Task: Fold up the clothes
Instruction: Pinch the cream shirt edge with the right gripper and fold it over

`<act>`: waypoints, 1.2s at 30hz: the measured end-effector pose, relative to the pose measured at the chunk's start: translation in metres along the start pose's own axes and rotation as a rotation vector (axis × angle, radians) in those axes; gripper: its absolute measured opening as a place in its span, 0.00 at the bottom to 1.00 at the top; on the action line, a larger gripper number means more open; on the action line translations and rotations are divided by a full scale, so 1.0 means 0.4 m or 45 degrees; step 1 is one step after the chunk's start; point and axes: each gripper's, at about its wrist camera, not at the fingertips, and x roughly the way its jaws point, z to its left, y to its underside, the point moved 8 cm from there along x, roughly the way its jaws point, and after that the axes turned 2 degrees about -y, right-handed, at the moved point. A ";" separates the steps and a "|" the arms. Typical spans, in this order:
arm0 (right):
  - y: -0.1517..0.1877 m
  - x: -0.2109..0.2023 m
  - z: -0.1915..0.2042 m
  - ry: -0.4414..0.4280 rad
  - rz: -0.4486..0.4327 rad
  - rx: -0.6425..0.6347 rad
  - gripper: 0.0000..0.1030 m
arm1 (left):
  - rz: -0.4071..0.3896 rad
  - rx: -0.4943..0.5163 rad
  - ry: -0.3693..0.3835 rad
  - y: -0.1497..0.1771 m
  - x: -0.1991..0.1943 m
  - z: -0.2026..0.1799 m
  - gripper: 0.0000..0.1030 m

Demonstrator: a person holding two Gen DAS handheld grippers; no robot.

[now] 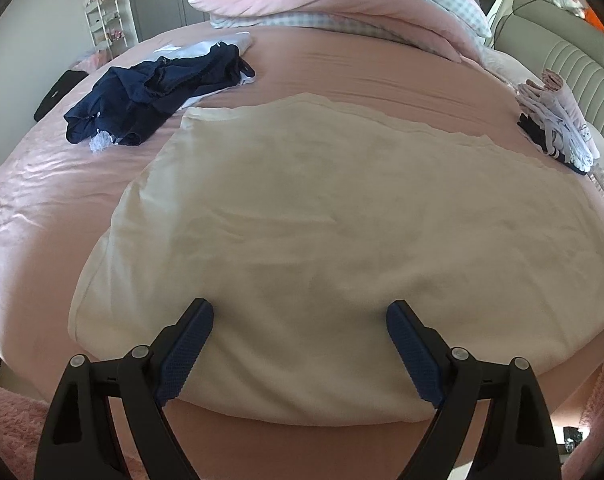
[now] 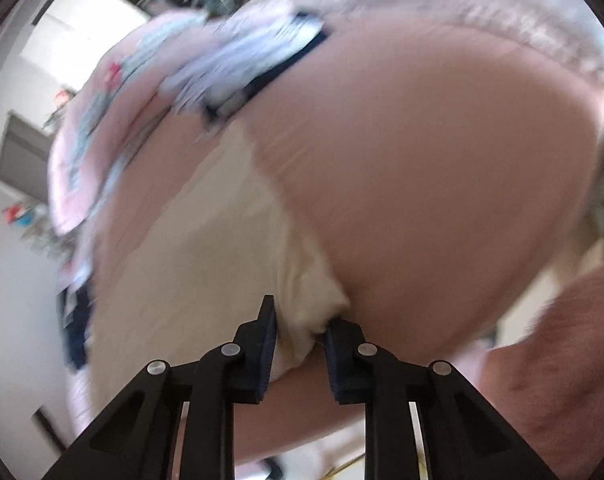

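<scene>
A cream-white garment [image 1: 310, 240] lies spread flat on the pink bed [image 1: 342, 76]. My left gripper [image 1: 299, 320] is open, its blue-padded fingers [image 1: 189, 344] wide apart just above the garment's near edge, holding nothing. In the blurred, tilted right wrist view, my right gripper [image 2: 299, 332] has its jaws closed on a bunched corner of the same cream garment [image 2: 221, 240], with cloth pinched between the pads.
A crumpled navy garment [image 1: 153, 92] lies at the bed's far left over white clothing. A pink quilt pile [image 1: 334, 0] sits at the back. A stack of folded clothes [image 1: 558, 128] lies at the right by the padded headboard [image 1: 570, 64]. A pink rug [image 1: 5, 420] is on the floor.
</scene>
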 end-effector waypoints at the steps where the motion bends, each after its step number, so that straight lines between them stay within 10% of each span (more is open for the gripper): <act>1: 0.005 0.015 0.010 -0.039 0.037 0.002 0.27 | -0.001 -0.001 0.001 -0.001 0.001 -0.001 0.87; 8: -0.037 0.023 0.112 0.041 -0.033 -0.307 0.05 | 0.000 -0.012 0.020 -0.002 -0.003 -0.001 0.87; 12: -0.005 0.013 0.333 0.049 -0.134 -0.806 0.05 | 0.000 -0.012 0.036 -0.003 -0.006 -0.010 0.87; 16: 0.109 0.072 0.504 -0.038 -0.066 -1.145 0.05 | -0.026 0.009 0.083 -0.010 -0.022 -0.038 0.87; 22: 0.263 0.227 0.499 -0.028 0.248 -1.240 0.09 | -0.059 0.000 0.305 -0.020 -0.056 -0.110 0.87; 29: 0.187 0.020 0.546 -0.584 0.284 -0.971 0.43 | 0.009 -0.062 0.802 -0.032 -0.093 -0.270 0.87; 33: 0.069 -0.017 0.490 -0.685 0.167 -0.657 0.44 | 0.045 -0.080 0.940 -0.064 -0.093 -0.348 0.87; 36: -0.012 0.019 0.397 -0.566 0.096 -0.415 0.44 | 0.113 -0.089 0.968 -0.062 -0.069 -0.390 0.87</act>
